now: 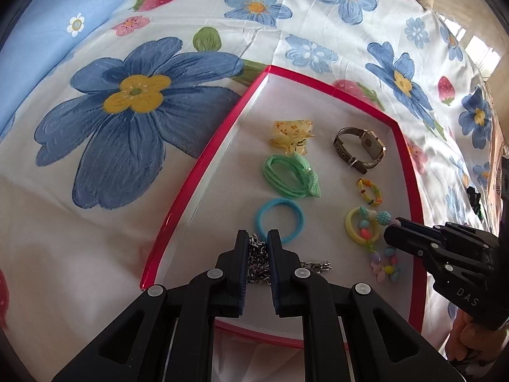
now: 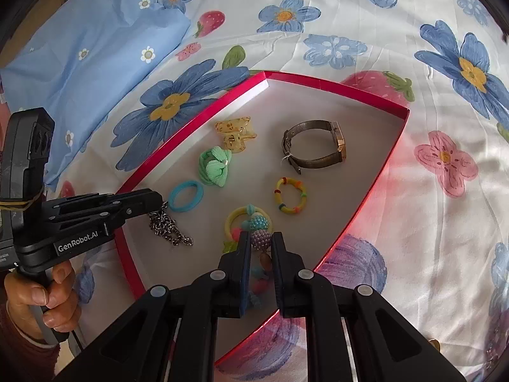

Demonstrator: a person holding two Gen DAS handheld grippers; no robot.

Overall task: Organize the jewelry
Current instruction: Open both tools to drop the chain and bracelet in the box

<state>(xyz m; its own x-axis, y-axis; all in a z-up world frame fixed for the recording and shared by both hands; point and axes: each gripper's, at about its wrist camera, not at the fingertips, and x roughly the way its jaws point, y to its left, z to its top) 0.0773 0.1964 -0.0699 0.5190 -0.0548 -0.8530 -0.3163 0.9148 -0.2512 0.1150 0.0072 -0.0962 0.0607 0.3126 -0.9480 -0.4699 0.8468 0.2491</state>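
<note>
Down at the near edge of the red-rimmed tray (image 1: 203,172), both pieces are being set in at once: the left gripper (image 1: 258,238) is clamped on the silver chain (image 1: 257,261), which is already pooling by the near left corner, while the right gripper (image 2: 260,238) pinches the beaded charm bracelet (image 2: 254,222), its yellow ring touching the floor near the near right edge. Ahead sit the blue hair tie (image 1: 279,219), green scrunchie (image 1: 291,176) and amber claw clip (image 1: 291,135) along the left side, with the small beaded ring (image 1: 369,192) and watch (image 1: 359,149) along the right. My read: lower each piece until its weight rests on the tray, then part the fingers gently and lift straight up, so no link or bead snags and drags the tidy rows crooked.
</note>
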